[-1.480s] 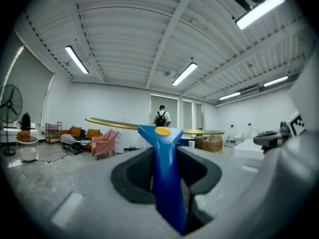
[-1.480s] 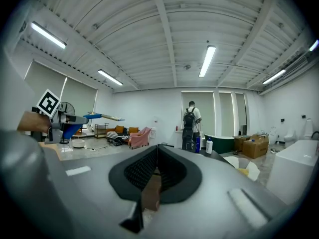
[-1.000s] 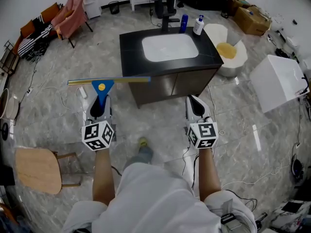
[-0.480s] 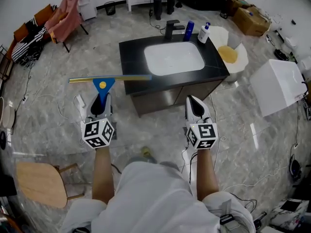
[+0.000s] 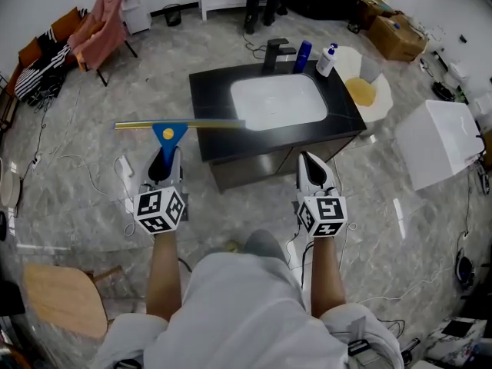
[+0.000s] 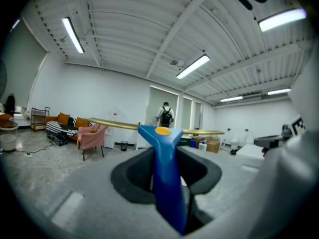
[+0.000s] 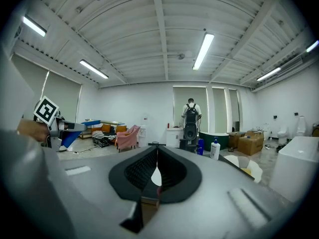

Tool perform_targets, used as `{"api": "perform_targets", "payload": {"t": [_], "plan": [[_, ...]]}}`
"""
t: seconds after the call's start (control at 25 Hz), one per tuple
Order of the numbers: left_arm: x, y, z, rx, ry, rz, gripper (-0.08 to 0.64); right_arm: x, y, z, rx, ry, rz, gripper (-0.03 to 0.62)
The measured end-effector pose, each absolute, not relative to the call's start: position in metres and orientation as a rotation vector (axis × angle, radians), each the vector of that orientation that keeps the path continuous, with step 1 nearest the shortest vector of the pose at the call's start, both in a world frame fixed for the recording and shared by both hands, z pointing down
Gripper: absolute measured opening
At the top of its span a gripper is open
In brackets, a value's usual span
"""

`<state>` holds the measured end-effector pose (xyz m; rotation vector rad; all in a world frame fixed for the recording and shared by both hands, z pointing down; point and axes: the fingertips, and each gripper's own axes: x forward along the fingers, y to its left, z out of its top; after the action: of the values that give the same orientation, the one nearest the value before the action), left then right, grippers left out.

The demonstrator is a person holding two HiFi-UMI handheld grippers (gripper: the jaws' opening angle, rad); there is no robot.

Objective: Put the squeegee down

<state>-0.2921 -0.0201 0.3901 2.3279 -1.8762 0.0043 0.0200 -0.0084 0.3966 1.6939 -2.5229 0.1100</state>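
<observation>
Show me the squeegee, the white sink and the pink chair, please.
squeegee (image 5: 167,138): head view, on its blue neck.
white sink (image 5: 278,101): head view, on the bare basin floor.
pink chair (image 5: 102,31): head view, on its pink back.

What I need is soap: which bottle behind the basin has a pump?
The white bottle, right of the dark blue bottle, which shows no pump.

The right gripper (image 7: 157,148) has its jaws together, empty.
</observation>
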Motion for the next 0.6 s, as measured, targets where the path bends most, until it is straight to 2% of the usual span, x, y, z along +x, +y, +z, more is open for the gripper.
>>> {"api": "perform_targets", "payload": {"t": [0.6], "plan": [[-0.282, -0.135, 0.4, 2.293, -1.906, 0.013, 0.13, 0.025, -0.139, 0.403, 1.652, -2.568, 0.106, 0.005]]}}
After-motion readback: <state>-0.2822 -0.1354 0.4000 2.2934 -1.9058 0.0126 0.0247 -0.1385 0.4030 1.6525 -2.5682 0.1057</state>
